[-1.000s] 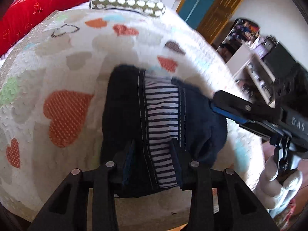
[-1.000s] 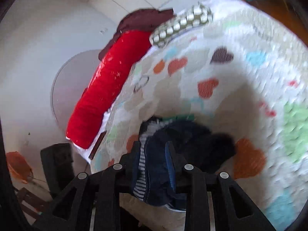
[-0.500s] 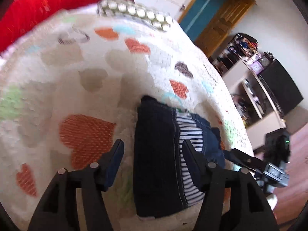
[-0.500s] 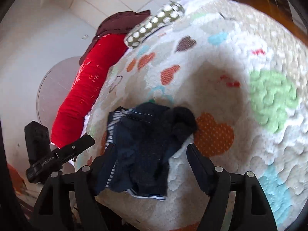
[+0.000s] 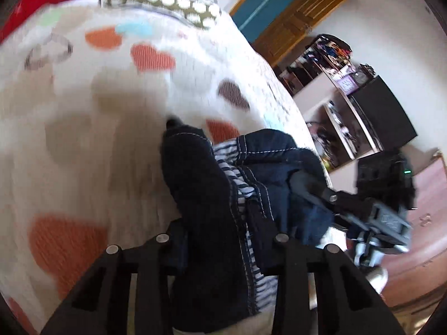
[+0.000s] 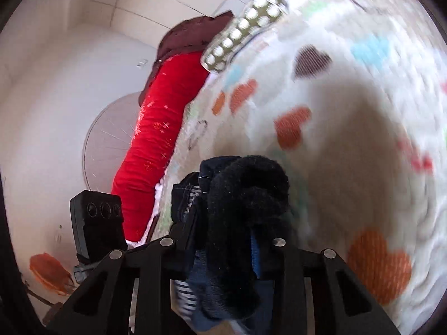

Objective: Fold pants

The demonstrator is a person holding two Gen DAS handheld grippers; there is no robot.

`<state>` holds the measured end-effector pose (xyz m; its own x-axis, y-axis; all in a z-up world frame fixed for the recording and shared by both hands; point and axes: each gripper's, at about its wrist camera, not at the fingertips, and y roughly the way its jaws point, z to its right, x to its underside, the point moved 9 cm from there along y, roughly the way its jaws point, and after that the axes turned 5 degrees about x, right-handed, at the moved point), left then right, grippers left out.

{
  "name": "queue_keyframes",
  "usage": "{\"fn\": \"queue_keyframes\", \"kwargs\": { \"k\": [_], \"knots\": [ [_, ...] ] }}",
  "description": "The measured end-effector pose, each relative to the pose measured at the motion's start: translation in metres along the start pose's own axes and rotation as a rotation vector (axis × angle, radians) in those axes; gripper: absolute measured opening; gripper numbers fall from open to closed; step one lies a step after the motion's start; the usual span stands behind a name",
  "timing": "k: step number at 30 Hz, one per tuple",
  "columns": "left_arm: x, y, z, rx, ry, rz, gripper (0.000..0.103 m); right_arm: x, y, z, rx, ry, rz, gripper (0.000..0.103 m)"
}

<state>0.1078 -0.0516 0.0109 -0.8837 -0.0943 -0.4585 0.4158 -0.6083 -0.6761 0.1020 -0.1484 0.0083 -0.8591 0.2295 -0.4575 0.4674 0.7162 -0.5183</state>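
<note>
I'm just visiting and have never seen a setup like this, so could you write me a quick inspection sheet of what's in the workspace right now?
Surface: a bed under a white quilt printed with coloured hearts.
Job's things: dark blue pants with a striped lining, bunched up near the bed's edge.
Clutter: a red bolster, a polka-dot pillow and a dark maroon cloth at the far end.
Grippers: left tongs and right tongs each look clamped on a fold of the pants.
Cables: nothing seen.
Surroundings: cluttered shelves, a wooden door, a white tiled wall.
</note>
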Motion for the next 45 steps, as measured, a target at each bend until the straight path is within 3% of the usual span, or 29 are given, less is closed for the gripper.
{"fn": "queue_keyframes", "kwargs": {
  "k": [3,6,7,12,19,20,22,23,25,28,30,32,34,35,37,38,39,45],
  "knots": [
    [-0.027,0.015,-0.006,-0.121,0.030,0.012,0.034,-0.027,0.010,-0.005,0.076,-0.068,0.023,0.037],
    [-0.026,0.040,-0.029,-0.286,0.059,-0.033,0.034,-0.031,0.033,0.024,0.215,-0.075,-0.012,0.042],
    [-0.020,0.041,-0.034,-0.310,0.063,-0.040,0.035,-0.023,0.042,0.038,0.236,-0.044,-0.048,0.042],
    [-0.005,0.017,-0.037,-0.252,0.052,0.014,0.035,-0.010,0.024,0.038,0.168,-0.004,-0.007,0.036],
    [-0.021,-0.012,-0.051,-0.227,0.004,0.069,0.034,0.011,0.005,-0.015,0.043,-0.025,-0.006,0.031],
    [-0.020,-0.014,-0.056,-0.228,-0.010,0.068,0.034,0.021,0.007,-0.016,0.045,-0.022,-0.025,0.032],
    [-0.016,-0.014,-0.065,-0.236,-0.033,0.059,0.034,0.037,0.013,-0.002,0.149,-0.033,-0.048,0.034],
    [-0.014,-0.017,-0.069,-0.234,-0.046,0.058,0.034,0.041,0.013,0.009,0.221,-0.049,-0.042,0.042],
    [-0.010,-0.022,-0.073,-0.209,-0.071,0.064,0.034,0.044,0.003,0.023,0.258,-0.037,-0.017,0.053],
    [-0.006,-0.030,-0.076,-0.159,-0.090,0.076,0.035,0.043,-0.020,0.035,0.217,0.023,0.048,0.070],
    [-0.003,-0.026,-0.078,-0.139,-0.092,0.060,0.043,0.041,-0.024,0.042,0.203,0.050,0.059,0.079],
    [0.005,-0.016,-0.078,-0.101,-0.101,0.029,0.050,0.043,-0.011,0.047,0.117,0.108,0.011,0.080],
    [0.016,-0.005,-0.075,-0.059,-0.116,-0.005,0.050,0.042,0.005,0.050,0.056,0.154,-0.011,0.080],
    [0.019,-0.001,-0.074,-0.056,-0.119,-0.010,0.050,0.037,0.009,0.048,0.033,0.149,0.016,0.079],
    [0.023,0.002,-0.073,-0.081,-0.102,0.002,0.047,0.031,0.024,0.039,-0.035,0.172,-0.015,0.053],
    [0.022,0.002,-0.071,-0.084,-0.097,0.009,0.033,0.028,0.029,0.036,-0.061,0.184,-0.033,0.038],
    [0.020,0.002,-0.068,-0.075,-0.101,0.009,0.026,0.023,0.030,0.032,-0.058,0.164,-0.035,0.035],
    [-0.005,0.009,-0.048,-0.165,-0.025,0.059,0.024,-0.018,0.018,0.008,0.047,-0.023,0.015,0.031]
  ]
}}
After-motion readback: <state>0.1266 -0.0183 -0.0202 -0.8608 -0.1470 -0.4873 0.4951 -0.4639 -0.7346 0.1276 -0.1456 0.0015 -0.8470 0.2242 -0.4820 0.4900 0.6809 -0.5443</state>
